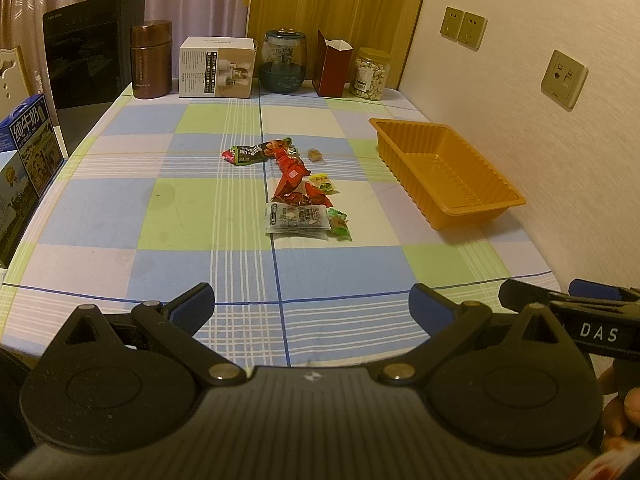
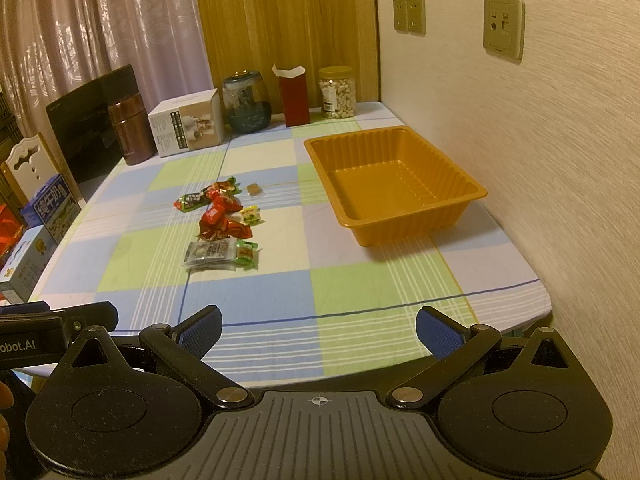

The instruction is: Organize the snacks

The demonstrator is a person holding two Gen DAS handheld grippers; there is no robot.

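Note:
A loose heap of wrapped snacks (image 1: 294, 184) (image 2: 220, 220) lies mid-table: red packets, a grey flat pack (image 1: 297, 218) (image 2: 210, 254), green-wrapped candies and a small brown cube (image 1: 314, 155) (image 2: 253, 189). An empty orange plastic tray (image 1: 472, 204) (image 2: 404, 224) stands to the right, near the wall. My left gripper (image 1: 312, 306) hangs open over the table's near edge, nothing between its fingers. My right gripper (image 2: 319, 330) is open too, at the near edge, well short of the tray. Each gripper shows at the side of the other's view.
Along the back edge stand a brown canister (image 1: 151, 65), a white box (image 1: 218, 67), a glass jar (image 1: 283, 61), a dark red carton (image 1: 333, 69) and a nut jar (image 1: 370, 74). Milk cartons (image 1: 34, 144) and a black panel (image 1: 86, 64) line the left. A wall with sockets (image 2: 503, 26) bounds the right.

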